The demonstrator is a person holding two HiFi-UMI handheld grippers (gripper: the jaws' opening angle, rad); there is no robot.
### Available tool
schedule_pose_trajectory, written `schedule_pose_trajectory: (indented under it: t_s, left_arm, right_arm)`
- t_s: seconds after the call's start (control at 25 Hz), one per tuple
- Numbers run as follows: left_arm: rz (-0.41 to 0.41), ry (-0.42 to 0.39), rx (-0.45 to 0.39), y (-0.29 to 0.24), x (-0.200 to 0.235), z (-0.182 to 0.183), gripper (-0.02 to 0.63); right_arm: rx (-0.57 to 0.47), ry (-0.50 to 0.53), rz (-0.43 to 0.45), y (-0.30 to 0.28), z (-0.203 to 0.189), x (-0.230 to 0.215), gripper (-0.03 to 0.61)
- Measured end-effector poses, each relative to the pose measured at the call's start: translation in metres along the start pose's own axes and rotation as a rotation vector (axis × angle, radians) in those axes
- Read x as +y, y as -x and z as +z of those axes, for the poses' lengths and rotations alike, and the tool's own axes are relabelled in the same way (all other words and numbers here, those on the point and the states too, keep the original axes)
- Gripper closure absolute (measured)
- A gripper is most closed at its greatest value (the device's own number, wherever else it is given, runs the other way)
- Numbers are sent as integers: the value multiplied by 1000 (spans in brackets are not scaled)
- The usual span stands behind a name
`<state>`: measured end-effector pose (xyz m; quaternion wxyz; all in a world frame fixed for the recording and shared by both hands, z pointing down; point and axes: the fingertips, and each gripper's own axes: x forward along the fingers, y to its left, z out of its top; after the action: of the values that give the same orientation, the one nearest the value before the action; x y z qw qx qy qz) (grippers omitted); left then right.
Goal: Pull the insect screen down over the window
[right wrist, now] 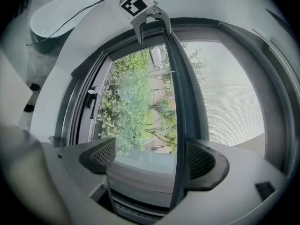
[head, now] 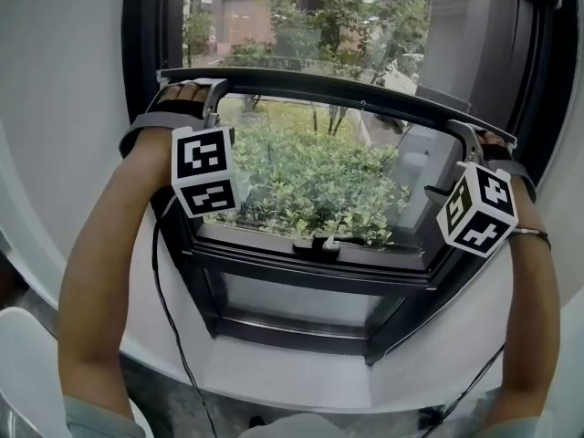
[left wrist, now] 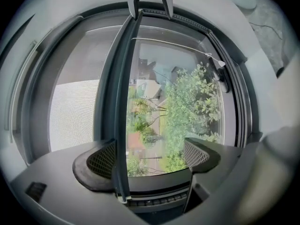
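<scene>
The insect screen's dark bottom bar [head: 338, 88] runs across the window, higher at the left, with grey mesh [head: 465, 35] above it. My left gripper [head: 217, 94] sits over the bar's left end. In the left gripper view [left wrist: 150, 158] the jaws stand wide apart, and the bar [left wrist: 123, 102] lies against the left pad [left wrist: 101, 161]. At the bar's right end is my right gripper [head: 465, 135]. Its own view [right wrist: 150, 158] shows open jaws, with the bar [right wrist: 180, 88] along the right pad [right wrist: 199, 161]. Mesh [left wrist: 75, 116] [right wrist: 229, 93] fills one side of each gripper view.
Below the bar is the black window frame [head: 310, 276] with a handle [head: 318, 243] at its middle, and green bushes beyond the glass. A white curved sill [head: 301, 372] lies underneath. Cables [head: 169, 318] hang from both grippers. A white chair edge [head: 27, 363] is at lower left.
</scene>
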<state>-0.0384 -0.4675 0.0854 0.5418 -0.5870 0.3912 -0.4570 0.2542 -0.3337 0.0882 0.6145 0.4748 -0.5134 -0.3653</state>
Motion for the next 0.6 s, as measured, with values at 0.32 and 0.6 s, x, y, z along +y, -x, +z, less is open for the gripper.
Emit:
schedule_pose_trajectory:
  t_s: [0.32,0.6]
  left_arm:
    - [-70,-2,-13,-1,-65,4,150]
    - [-85,0,-19,-7,-113,4,152]
  right_arm:
    - [-10,-4,75,-12,-1,61,133]
    - [-21,-10,124,-25,0,107,133]
